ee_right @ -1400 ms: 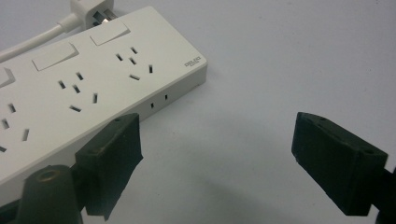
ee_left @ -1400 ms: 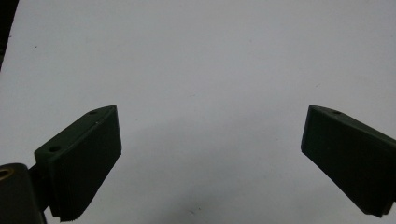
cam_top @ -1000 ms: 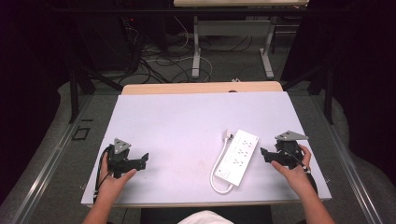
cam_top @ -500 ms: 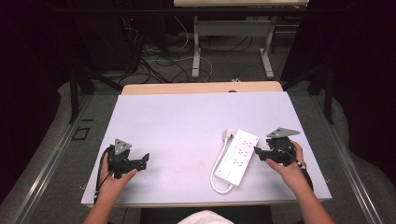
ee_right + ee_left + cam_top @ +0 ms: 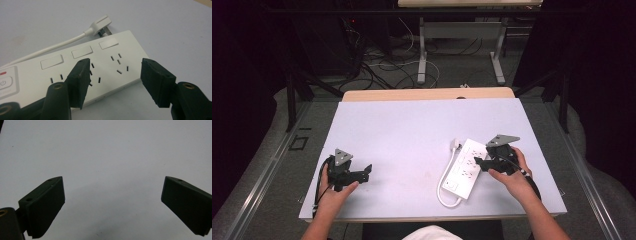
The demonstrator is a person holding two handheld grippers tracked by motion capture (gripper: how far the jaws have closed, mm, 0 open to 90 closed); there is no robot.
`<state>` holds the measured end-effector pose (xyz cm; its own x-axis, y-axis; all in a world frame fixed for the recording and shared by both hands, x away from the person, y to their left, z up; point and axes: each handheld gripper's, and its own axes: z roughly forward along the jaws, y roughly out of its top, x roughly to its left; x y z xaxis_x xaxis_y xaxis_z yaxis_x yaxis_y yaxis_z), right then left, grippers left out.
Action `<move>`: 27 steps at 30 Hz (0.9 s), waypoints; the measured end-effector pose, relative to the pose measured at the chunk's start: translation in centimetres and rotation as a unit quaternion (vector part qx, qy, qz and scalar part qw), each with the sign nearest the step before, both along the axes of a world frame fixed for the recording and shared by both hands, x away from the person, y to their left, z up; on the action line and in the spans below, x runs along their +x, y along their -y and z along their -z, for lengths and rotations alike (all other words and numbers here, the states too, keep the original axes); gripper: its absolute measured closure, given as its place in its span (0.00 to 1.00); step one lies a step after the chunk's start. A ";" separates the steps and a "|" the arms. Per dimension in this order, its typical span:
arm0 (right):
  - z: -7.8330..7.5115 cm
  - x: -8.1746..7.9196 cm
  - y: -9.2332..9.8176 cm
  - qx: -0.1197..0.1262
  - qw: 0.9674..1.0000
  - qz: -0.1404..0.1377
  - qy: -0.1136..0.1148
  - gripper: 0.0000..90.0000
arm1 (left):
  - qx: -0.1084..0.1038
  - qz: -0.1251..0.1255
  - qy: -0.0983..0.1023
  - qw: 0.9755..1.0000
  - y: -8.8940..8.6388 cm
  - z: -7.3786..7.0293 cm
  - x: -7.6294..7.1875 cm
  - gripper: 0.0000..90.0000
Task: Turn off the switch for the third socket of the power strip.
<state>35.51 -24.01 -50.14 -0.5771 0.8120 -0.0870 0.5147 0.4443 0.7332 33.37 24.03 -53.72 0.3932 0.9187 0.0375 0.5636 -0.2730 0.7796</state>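
Where the pale worktop (image 5: 412, 135) meets its right-hand half, we see a white power strip (image 5: 464, 170) lying flat, its long axis running diagonally from the near edge toward the far right. Its switch end, with a grey power button marked by a standby symbol and a small red bar, points toward the person; the far end points away. A white cord (image 5: 443, 192) loops out from the near end and runs along the strip's left side to a white plug (image 5: 456, 145) resting just beside the far corner. In the right gripper view we count three rocker switches (image 5: 81, 52) above socket slots; we can read no brand or lettering.

We see the right hand-held gripper (image 5: 479, 162) held over the strip's far end, its jaws spread apart, one above the socket face and the other over the bare surface past the strip's long edge; whether either touches the strip we cannot tell. We see the left hand-held gripper (image 5: 368, 171) well apart at the near left, jaws wide open above bare surface.

We note broad open room across the middle and far part of the worktop, while the strip sits near the front and right edges.
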 end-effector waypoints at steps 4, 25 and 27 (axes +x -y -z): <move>-0.1 0.2 -0.5 -0.007 1.000 -0.011 -0.001 0.45 | 0.000 0.000 -0.002 1.000 0.0 0.0 0.0 0.05; -0.9 1.8 -3.0 -0.048 0.996 -0.068 -0.042 0.52 | -0.003 0.003 -0.004 1.000 0.1 0.2 0.1 0.07; -0.8 2.0 -3.2 -0.048 0.996 -0.068 -0.038 0.54 | -0.003 0.003 -0.005 1.000 0.1 0.2 0.1 0.07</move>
<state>37.49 -20.84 -49.34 -0.6886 0.7165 -0.1119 0.4975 0.5790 0.6459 33.43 23.94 -53.87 0.3998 0.9162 0.0281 0.5699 -0.2725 0.7752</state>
